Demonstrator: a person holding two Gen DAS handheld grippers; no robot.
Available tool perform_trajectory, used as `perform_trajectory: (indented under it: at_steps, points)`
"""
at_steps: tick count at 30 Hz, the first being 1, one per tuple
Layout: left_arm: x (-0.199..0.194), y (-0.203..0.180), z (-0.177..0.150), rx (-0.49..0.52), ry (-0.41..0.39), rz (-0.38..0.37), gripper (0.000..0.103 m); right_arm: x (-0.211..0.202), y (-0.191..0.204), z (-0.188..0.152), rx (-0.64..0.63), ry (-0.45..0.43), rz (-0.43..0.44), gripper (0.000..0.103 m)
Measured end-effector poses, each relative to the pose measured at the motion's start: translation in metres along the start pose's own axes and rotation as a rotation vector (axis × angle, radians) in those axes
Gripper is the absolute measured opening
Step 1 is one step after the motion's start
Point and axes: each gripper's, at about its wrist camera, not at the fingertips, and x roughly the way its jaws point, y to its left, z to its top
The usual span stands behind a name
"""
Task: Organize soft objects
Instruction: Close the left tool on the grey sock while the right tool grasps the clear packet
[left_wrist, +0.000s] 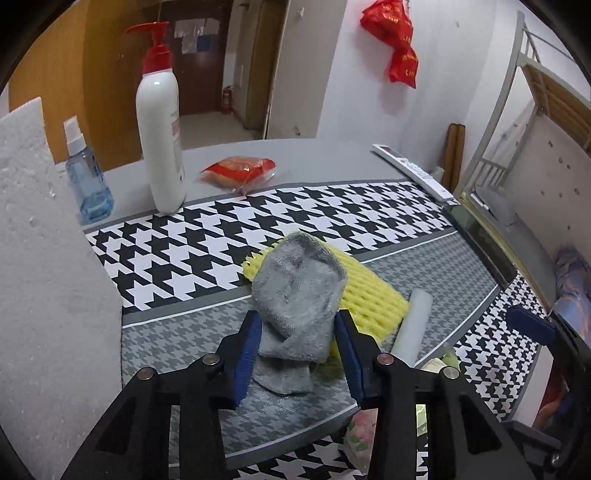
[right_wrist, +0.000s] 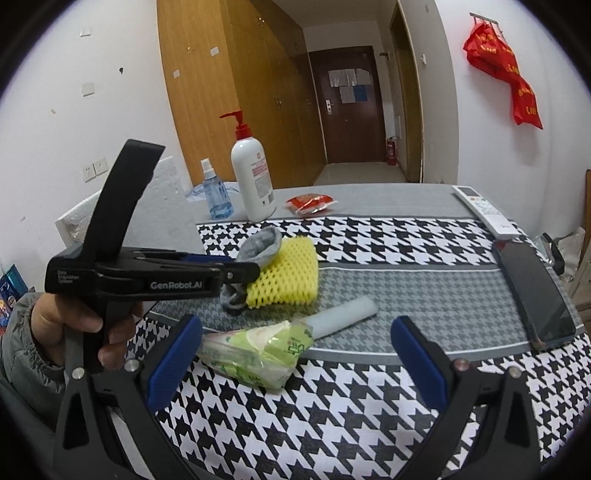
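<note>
The left claw (left_wrist: 298, 334) pinched the sock (left_wrist: 295, 295) lying on the yellow net (left_wrist: 369, 295); the right claw (right_wrist: 295, 347) stood spread near it.

Fuzzy grey knitted cloth sock (left_wrist: 299, 295) lies on yellow foam mesh sleeve (left_wrist: 369, 291); glossy white plastic pump bottle (left_wrist: 159, 140), upper left.

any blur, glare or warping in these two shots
Left wrist view: strong fisheye bending with dark corners, grey sock sharp, soft glare on the pump bottle. Right wrist view: same warping, phone screen slightly reflective, the left gripper crisp.
</note>
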Motion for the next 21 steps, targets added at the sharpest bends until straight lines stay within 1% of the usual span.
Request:
perform_trajectory:
  at_steps: [1, 3, 4, 5, 6, 7, 9, 11, 15, 21]
  points:
    - [0.000, 0.000, 0.000, -0.001, -0.004, -0.008, 0.040, 0.000, 0.000, 0.000, -0.003, 0.000, 0.002, 0.103]
    - [0.001, 0.001, 0.000, -0.004, -0.006, -0.016, 0.031, 0.001, 0.002, 0.000, -0.008, 0.002, 0.007, 0.103]
    - [0.001, 0.002, 0.000, -0.006, -0.008, -0.016, 0.028, 0.002, 0.002, 0.001, -0.009, 0.007, 0.011, 0.103]
    - [0.002, 0.004, 0.000, -0.014, -0.007, -0.017, 0.023, 0.004, 0.002, 0.000, -0.011, 0.013, 0.017, 0.103]
    - [0.002, 0.005, -0.001, -0.020, -0.006, -0.020, 0.020, 0.004, 0.003, 0.000, -0.013, 0.017, 0.018, 0.103]
    - [0.002, 0.007, -0.002, -0.027, -0.005, -0.024, 0.019, 0.005, 0.003, -0.001, -0.015, 0.019, 0.017, 0.103]
    - [0.002, 0.009, -0.003, -0.032, -0.008, -0.022, 0.011, 0.007, 0.003, -0.001, -0.014, 0.029, 0.019, 0.103]
    - [0.000, 0.009, -0.004, -0.030, -0.021, -0.036, 0.010, 0.009, 0.003, -0.002, -0.016, 0.036, 0.016, 0.103]
    - [-0.007, 0.013, -0.006, -0.050, -0.044, -0.101, 0.009, 0.012, 0.004, -0.004, -0.016, 0.050, 0.022, 0.103]
    - [-0.024, 0.015, -0.008, -0.059, -0.097, -0.132, 0.009, 0.021, 0.011, -0.005, -0.025, 0.081, 0.051, 0.103]
